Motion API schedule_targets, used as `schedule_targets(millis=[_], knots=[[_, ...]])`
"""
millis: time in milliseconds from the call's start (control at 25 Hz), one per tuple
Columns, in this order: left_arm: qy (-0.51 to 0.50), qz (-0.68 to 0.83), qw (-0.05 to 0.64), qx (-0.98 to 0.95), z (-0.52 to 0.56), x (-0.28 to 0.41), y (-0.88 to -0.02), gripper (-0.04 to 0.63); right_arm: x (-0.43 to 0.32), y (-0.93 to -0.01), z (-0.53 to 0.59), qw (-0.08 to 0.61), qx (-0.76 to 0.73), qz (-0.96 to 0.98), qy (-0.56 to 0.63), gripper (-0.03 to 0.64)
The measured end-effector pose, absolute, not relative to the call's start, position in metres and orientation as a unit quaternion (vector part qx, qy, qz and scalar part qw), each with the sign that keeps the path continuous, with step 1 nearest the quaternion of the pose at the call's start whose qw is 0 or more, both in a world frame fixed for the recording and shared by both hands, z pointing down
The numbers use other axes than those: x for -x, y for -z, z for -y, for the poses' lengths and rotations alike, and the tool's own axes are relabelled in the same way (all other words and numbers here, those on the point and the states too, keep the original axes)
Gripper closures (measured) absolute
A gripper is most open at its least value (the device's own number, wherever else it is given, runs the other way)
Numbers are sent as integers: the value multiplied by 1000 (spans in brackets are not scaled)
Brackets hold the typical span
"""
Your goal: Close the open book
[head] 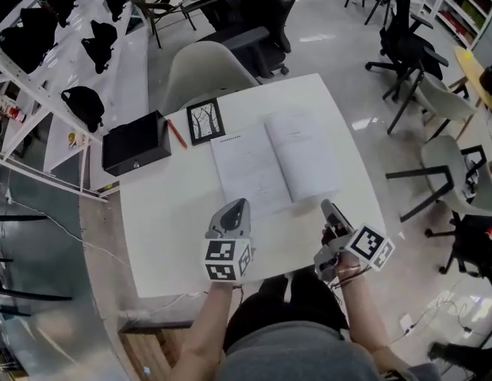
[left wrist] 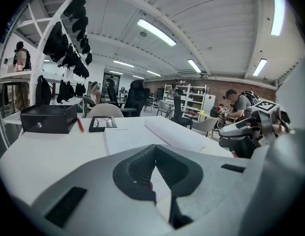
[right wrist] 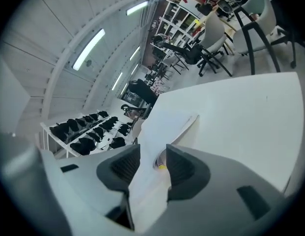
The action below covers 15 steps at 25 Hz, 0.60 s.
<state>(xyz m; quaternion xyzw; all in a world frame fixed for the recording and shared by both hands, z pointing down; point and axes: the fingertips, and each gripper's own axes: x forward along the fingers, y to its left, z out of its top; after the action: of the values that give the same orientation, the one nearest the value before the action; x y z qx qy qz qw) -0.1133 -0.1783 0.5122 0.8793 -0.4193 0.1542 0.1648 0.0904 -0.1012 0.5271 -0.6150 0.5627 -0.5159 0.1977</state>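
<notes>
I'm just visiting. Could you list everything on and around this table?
table: one, white, centre.
open book: one, white pages, mid-table.
box: one, black, table's far left.
pen: one, red, between box and framed picture.
framed picture: one, black frame, beyond the book.
chair: one, white, behind the table.
office chairs: several, black, around the room.
left gripper: one, grey, jaws together, at the book's near edge.
right gripper: one, grey, jaws apart, by the book's near right corner.

No legible text; print on open book point(head: 274, 165) pages too faint to read
</notes>
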Motion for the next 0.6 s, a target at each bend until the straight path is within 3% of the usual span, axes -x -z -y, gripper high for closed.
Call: schedule_targets(millis=[600], knots=[[-191, 388, 179, -884, 192, 75, -537, 589, -102, -550, 119, 277, 597, -507, 556, 426]])
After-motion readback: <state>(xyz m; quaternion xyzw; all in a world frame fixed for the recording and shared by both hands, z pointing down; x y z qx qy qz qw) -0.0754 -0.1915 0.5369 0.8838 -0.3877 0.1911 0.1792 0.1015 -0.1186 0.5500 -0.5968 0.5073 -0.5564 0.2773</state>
